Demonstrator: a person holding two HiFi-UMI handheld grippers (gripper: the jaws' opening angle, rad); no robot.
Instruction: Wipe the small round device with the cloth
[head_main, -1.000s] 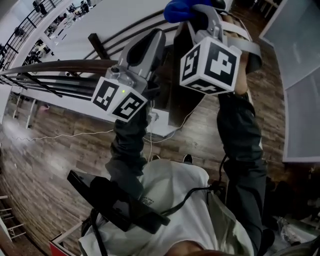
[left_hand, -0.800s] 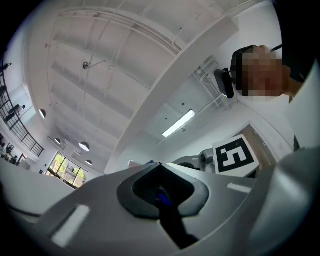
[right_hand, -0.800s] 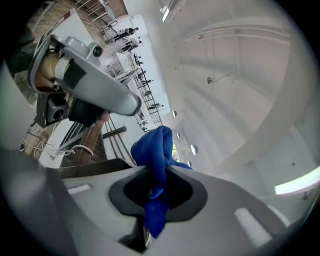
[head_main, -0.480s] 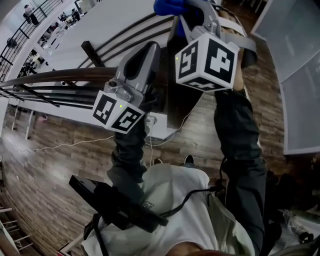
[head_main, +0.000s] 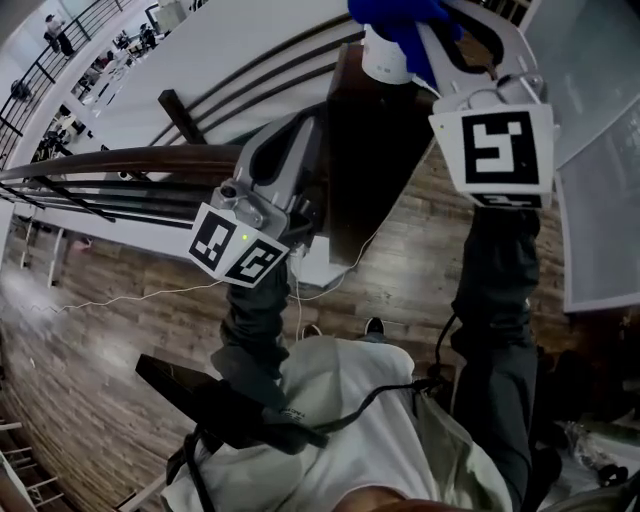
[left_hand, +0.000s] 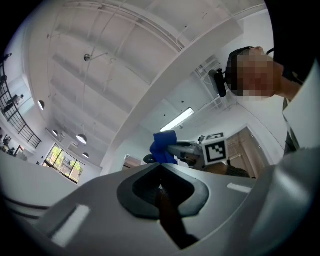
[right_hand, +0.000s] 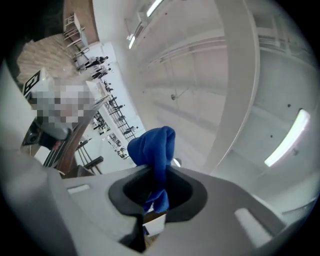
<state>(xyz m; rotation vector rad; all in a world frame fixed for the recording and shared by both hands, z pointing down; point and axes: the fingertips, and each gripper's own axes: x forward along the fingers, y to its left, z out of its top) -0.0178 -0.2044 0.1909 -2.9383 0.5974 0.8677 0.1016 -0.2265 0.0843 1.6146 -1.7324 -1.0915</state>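
Observation:
My right gripper (head_main: 418, 32) is raised at the top of the head view and is shut on a blue cloth (head_main: 388, 12). The cloth (right_hand: 152, 145) bunches out above the closed jaws in the right gripper view. Just under the cloth sits a small white round device (head_main: 385, 58) on top of a dark upright panel (head_main: 365, 160). A white patch (right_hand: 154, 223) shows low in the gap between the right jaws. My left gripper (head_main: 312, 90) is held up beside the panel's left side with its jaws together and nothing visibly in them. The left gripper view shows the cloth (left_hand: 162, 147) and the right gripper (left_hand: 187, 149) ahead.
A wood floor (head_main: 120, 330) lies far below, with a curved dark handrail (head_main: 120, 160) and railing bars at the left. A white cable (head_main: 120, 295) trails over the floor. The person's torso and a black strap-mounted box (head_main: 215, 405) fill the bottom.
My right gripper has swung right and up with the cloth, its marker cube turning to face the camera, and the white device now shows under the cloth. The left gripper has barely moved.

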